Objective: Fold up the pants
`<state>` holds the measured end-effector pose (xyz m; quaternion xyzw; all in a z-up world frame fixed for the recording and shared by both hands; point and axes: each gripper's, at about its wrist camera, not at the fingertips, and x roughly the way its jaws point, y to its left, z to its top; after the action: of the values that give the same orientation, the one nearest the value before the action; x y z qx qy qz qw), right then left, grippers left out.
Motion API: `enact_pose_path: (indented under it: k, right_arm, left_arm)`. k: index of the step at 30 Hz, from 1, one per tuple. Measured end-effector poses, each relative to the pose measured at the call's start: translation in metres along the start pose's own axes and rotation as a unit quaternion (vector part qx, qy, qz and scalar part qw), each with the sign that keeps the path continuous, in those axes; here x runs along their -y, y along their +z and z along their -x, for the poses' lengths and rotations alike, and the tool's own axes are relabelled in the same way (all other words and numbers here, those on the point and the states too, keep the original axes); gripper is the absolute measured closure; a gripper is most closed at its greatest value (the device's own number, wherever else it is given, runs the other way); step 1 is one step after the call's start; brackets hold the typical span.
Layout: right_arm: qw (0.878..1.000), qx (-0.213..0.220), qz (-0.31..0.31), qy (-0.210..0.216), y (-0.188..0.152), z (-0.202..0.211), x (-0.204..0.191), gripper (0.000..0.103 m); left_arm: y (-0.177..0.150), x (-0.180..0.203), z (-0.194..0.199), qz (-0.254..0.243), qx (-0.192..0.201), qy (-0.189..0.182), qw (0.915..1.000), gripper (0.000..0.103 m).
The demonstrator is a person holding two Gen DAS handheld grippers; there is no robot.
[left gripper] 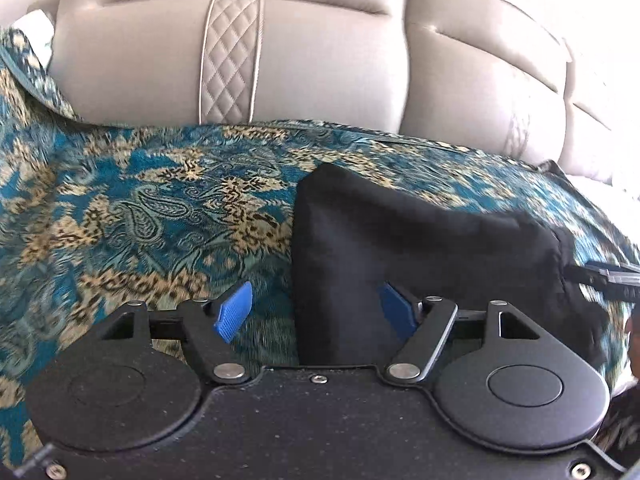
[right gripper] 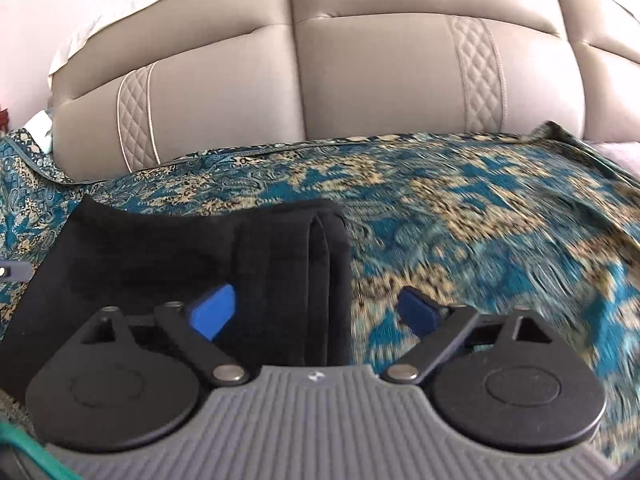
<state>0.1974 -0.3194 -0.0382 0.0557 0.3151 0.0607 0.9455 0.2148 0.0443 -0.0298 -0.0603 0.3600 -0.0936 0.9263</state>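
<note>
The black pants (left gripper: 420, 248) lie folded into a compact bundle on the patterned cover. In the left wrist view, my left gripper (left gripper: 316, 312) is open over the bundle's left edge, its blue pads (left gripper: 236, 312) apart and not pressing the cloth. In the right wrist view the pants (right gripper: 160, 248) show stacked folded layers along their right edge. My right gripper (right gripper: 316, 312) stands wide open astride that edge, with one pad above the black cloth and the other above the cover. Nothing is gripped.
A teal and gold paisley cover (left gripper: 140, 208) spreads over the seat of a beige leather sofa, whose quilted backrest (left gripper: 232, 60) rises right behind. The other gripper's tip (left gripper: 612, 276) shows at the right edge of the left wrist view.
</note>
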Motion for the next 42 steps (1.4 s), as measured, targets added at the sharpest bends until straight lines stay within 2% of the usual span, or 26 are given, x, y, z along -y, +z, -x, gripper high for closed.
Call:
enact_pose_path:
  k: [5,7,9,12,14,16,18,19,20,22,24,25,29,31,34,36,38,40,42]
  right_arm:
    - [0.999,-0.03,0.005,0.039,0.009,-0.036,0.002,0.005]
    - [0.999,-0.029,0.01,0.044,0.01,-0.041,0.0,0.013]
    - [0.998,-0.027,0.013,0.056,0.012,-0.043,0.0,0.028]
    - [0.997,-0.025,-0.001,0.075,0.014,-0.044,0.006,0.038]
    - [0.996,-0.026,-0.011,0.086,0.015,-0.043,0.011,0.042]
    - [0.995,-0.025,-0.024,0.095,0.015,-0.042,0.018,0.044]
    - [0.994,-0.023,-0.034,0.103,0.014,-0.044,0.023,0.042]
    - [0.994,-0.02,-0.035,0.103,0.014,-0.046,0.026,0.036]
    - [0.994,-0.016,-0.026,0.105,0.015,-0.05,0.027,0.036]
    - [0.993,-0.014,-0.017,0.114,0.016,-0.055,0.029,0.036]
    - [0.991,-0.015,-0.034,0.125,0.017,-0.056,0.034,0.036]
    - [0.991,-0.016,-0.041,0.128,0.016,-0.056,0.035,0.046]
    - [0.992,-0.015,-0.035,0.123,0.012,-0.051,0.027,0.05]
    - [0.989,-0.021,-0.052,0.139,0.01,-0.047,0.029,0.055]
    - [0.984,-0.023,-0.075,0.159,0.006,-0.045,0.034,0.056]
    - [0.983,-0.022,-0.076,0.166,0.007,-0.049,0.036,0.057]
    - [0.981,-0.022,-0.091,0.172,0.009,-0.053,0.039,0.057]
    - [0.979,-0.021,-0.104,0.173,0.009,-0.054,0.04,0.06]
    - [0.981,-0.019,-0.101,0.167,0.009,-0.054,0.038,0.065]
  left_arm:
    - [0.017,-0.012,-0.033,0.039,-0.026,-0.012,0.9988,0.034]
    - [0.019,-0.013,-0.041,0.046,-0.032,-0.018,0.9983,0.034]
    - [0.018,-0.013,-0.046,0.045,-0.037,-0.022,0.9981,0.034]
    - [0.017,-0.011,-0.051,0.04,-0.043,-0.026,0.9979,0.034]
    - [0.016,-0.009,-0.052,0.034,-0.042,-0.028,0.9981,0.032]
    - [0.017,-0.008,-0.054,0.032,-0.044,-0.031,0.998,0.03]
    - [0.019,-0.008,-0.057,0.035,-0.047,-0.043,0.9973,0.023]
    - [0.019,-0.008,-0.059,0.035,-0.048,-0.053,0.9968,0.014]
    - [0.019,-0.008,-0.062,0.033,-0.049,-0.064,0.9963,0.007]
    - [0.02,-0.008,-0.066,0.038,-0.045,-0.068,0.996,0.005]
    - [0.023,-0.007,-0.07,0.044,-0.047,-0.072,0.9953,0.001]
    - [0.024,-0.007,-0.071,0.046,-0.048,-0.074,0.995,0.001]
    - [0.027,-0.003,-0.076,0.037,-0.049,-0.073,0.9954,0.001]
    - [0.027,0.0,-0.078,0.029,-0.05,-0.069,0.996,0.001]
    - [0.027,0.003,-0.079,0.021,-0.048,-0.071,0.9961,0.001]
    - [0.026,0.004,-0.079,0.02,-0.044,-0.085,0.9952,0.003]
    - [0.026,0.004,-0.078,0.028,-0.04,-0.1,0.9938,0.012]
    - [0.025,0.004,-0.077,0.039,-0.038,-0.099,0.9936,0.017]
    - [0.025,0.001,-0.074,0.047,-0.033,-0.091,0.9942,0.033]
